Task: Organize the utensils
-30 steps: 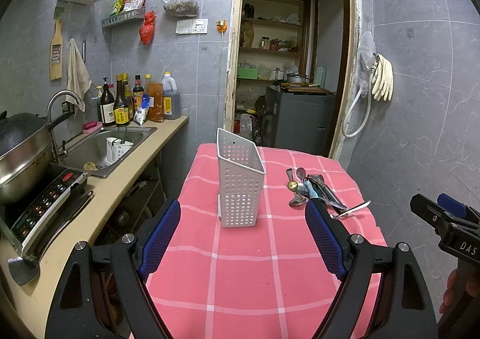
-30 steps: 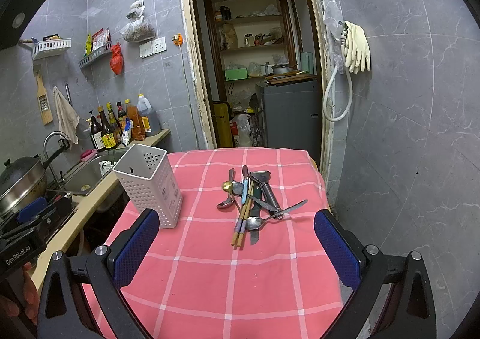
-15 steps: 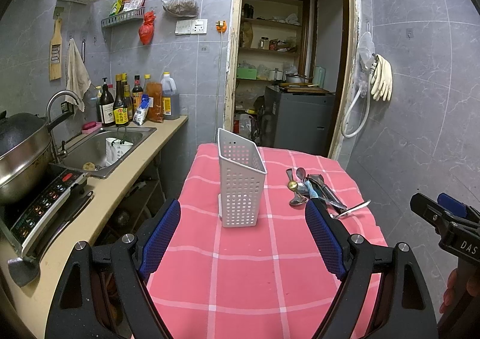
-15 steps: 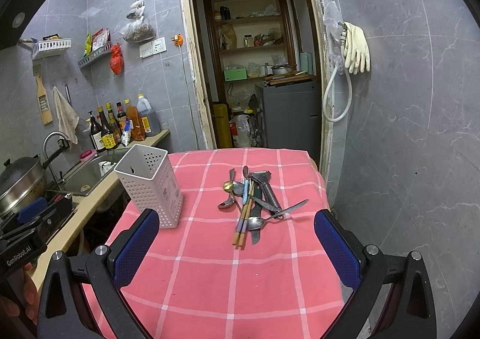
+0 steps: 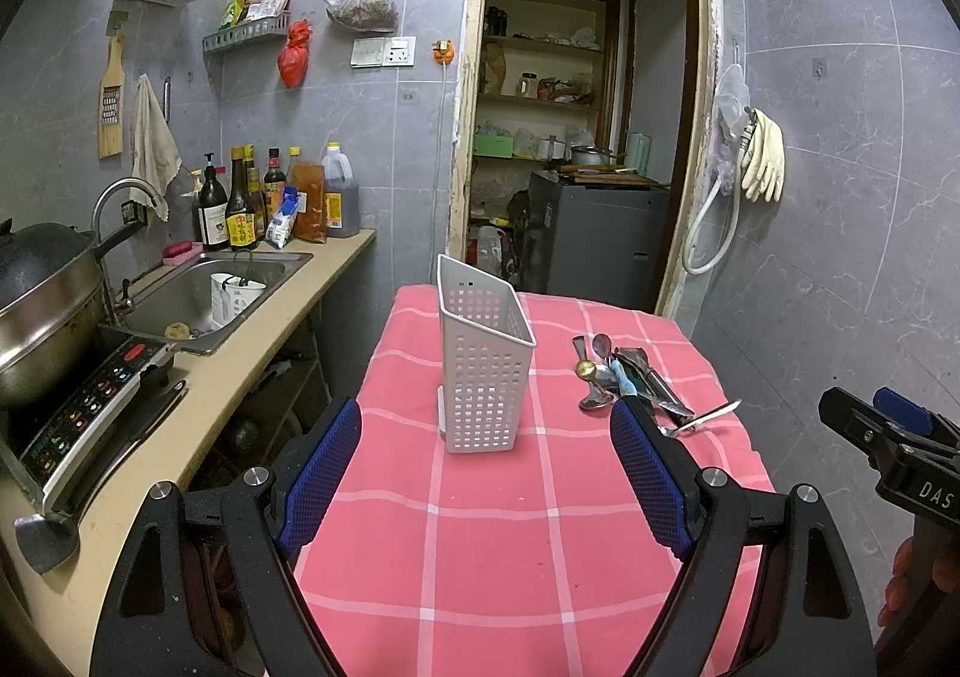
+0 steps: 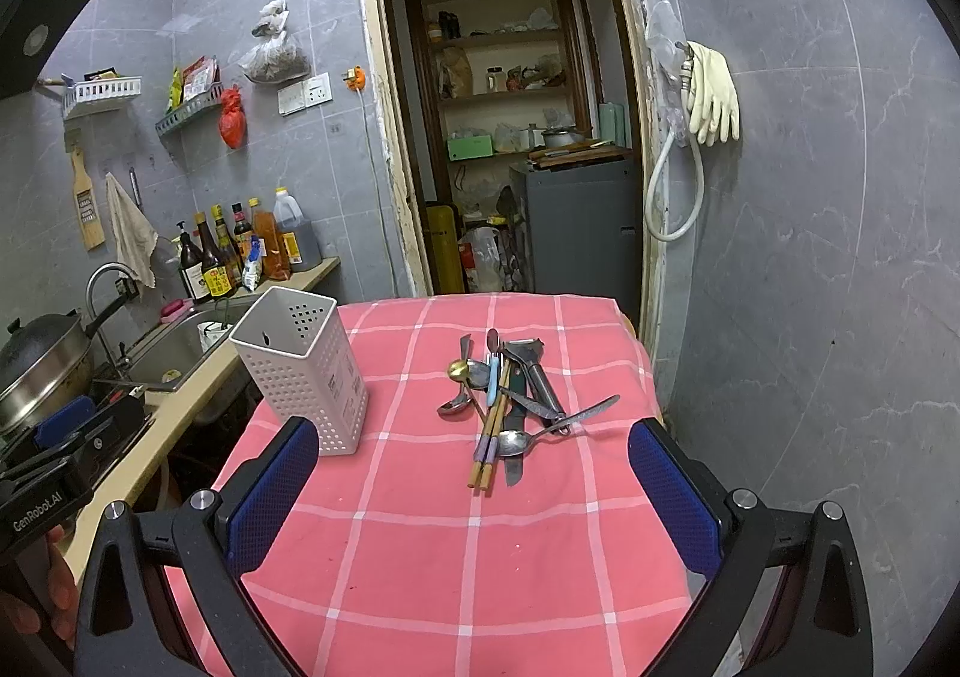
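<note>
A white perforated utensil holder (image 5: 483,371) (image 6: 306,368) stands upright and looks empty on the pink checked tablecloth (image 5: 498,527) (image 6: 474,533). To its right lies a pile of utensils (image 5: 630,383) (image 6: 510,401): spoons, chopsticks, a knife and a peeler. My left gripper (image 5: 485,470) is open, hovering over the table's near edge, short of the holder. My right gripper (image 6: 474,491) is open too, nearer than the utensil pile, with nothing between its fingers.
A counter along the left carries a sink (image 5: 204,287), sauce bottles (image 5: 264,203), an induction hob (image 5: 84,401) and a wok (image 5: 42,305). A doorway (image 6: 510,137) opens behind the table. A tiled wall with hanging rubber gloves (image 6: 711,95) closes in on the right.
Almost nothing differs; both grippers stay open and hover in place, with only a slight drift of the views.
</note>
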The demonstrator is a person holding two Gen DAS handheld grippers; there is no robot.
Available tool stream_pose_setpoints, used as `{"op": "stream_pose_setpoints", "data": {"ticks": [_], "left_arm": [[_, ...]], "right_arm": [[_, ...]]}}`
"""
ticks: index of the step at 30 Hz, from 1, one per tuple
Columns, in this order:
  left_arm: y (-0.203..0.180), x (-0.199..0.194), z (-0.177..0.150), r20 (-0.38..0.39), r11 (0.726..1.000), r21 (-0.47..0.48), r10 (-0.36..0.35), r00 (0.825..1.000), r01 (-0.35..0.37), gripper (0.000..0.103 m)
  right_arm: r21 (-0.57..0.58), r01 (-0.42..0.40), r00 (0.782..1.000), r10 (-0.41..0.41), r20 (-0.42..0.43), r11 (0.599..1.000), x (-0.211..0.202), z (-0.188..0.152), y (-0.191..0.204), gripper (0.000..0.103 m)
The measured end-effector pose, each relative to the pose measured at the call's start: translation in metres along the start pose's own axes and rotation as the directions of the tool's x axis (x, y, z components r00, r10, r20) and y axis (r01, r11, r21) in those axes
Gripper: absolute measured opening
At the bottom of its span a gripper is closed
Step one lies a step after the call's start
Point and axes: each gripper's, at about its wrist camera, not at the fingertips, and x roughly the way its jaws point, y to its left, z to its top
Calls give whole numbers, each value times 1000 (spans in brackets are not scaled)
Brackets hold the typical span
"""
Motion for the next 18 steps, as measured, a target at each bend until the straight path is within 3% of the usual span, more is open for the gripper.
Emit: {"op": "stream_pose_setpoints", "data": {"ticks": [10,18], "left_arm": [[1,4,-19,-11,1000,3,-12,1000,12,81],[7,12,-2,-50,998,0,-58,997,59,81]], "right_arm": [[11,5,1000,-5,-10,1000,4,-7,5,103],[34,28,999,-27,-30,999,5,1,0,103]]}}
